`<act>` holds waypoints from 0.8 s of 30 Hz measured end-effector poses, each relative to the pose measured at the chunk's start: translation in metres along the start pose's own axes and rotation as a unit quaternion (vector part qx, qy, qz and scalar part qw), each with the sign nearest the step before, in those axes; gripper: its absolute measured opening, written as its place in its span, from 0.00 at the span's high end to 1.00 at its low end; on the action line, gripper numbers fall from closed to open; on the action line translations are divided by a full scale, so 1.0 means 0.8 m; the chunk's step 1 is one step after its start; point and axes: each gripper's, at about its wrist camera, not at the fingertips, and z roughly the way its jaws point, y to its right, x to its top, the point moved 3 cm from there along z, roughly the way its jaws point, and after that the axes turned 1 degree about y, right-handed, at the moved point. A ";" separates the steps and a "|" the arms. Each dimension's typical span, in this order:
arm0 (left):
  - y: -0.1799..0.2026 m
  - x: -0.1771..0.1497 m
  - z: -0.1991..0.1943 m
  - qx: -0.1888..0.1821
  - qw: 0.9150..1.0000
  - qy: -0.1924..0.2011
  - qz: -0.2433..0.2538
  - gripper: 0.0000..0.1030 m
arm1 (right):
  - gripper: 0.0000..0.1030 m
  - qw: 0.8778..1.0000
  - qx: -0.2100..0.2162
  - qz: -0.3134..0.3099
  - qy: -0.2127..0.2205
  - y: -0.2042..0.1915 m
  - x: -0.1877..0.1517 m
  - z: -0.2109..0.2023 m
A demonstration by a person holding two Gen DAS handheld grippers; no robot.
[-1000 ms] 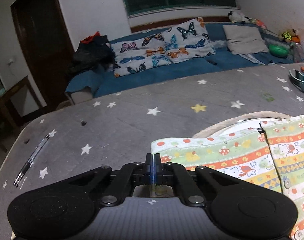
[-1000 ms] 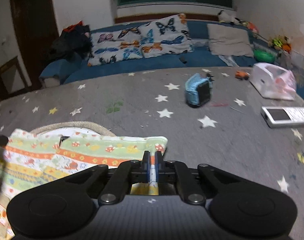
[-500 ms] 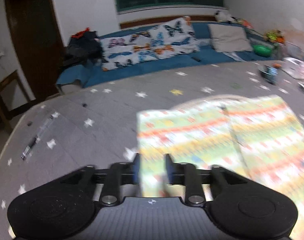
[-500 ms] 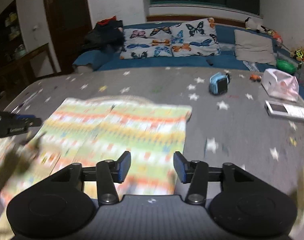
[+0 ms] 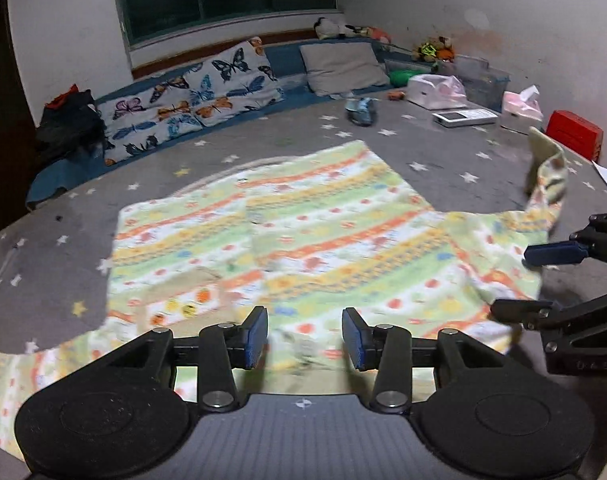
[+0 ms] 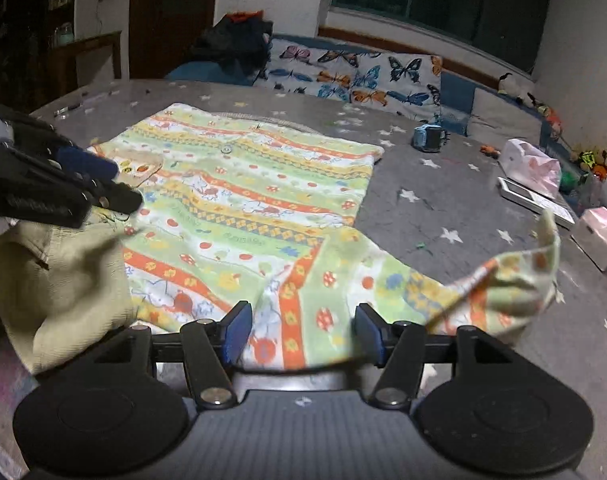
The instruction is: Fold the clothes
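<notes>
Patterned shirt (image 5: 303, 232) lies spread on the starred table (image 5: 443, 152), its near sleeve (image 6: 515, 280) crumpled. Left gripper (image 5: 304, 334) and right gripper (image 6: 303, 334) hover over it with jaws wide, holding nothing. The sleeve is best flattened before creasing.

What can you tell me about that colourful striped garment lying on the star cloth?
The baby garment looks like soft cotton, printed in green, orange, yellow and white bands with small animals and mushrooms. It lies spread mostly flat on the grey star-patterned cover, front up, with a button near the neckline. Its right sleeve is flipped up, blurred; the plain inside shows at the left sleeve. Both open tongs hover over its near edge, gripping nothing.
</notes>
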 end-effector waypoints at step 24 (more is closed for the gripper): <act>0.050 -0.013 0.014 -0.042 0.998 -0.018 0.032 0.54 | 0.35 0.980 -0.176 0.093 -0.004 0.109 -0.048 -0.027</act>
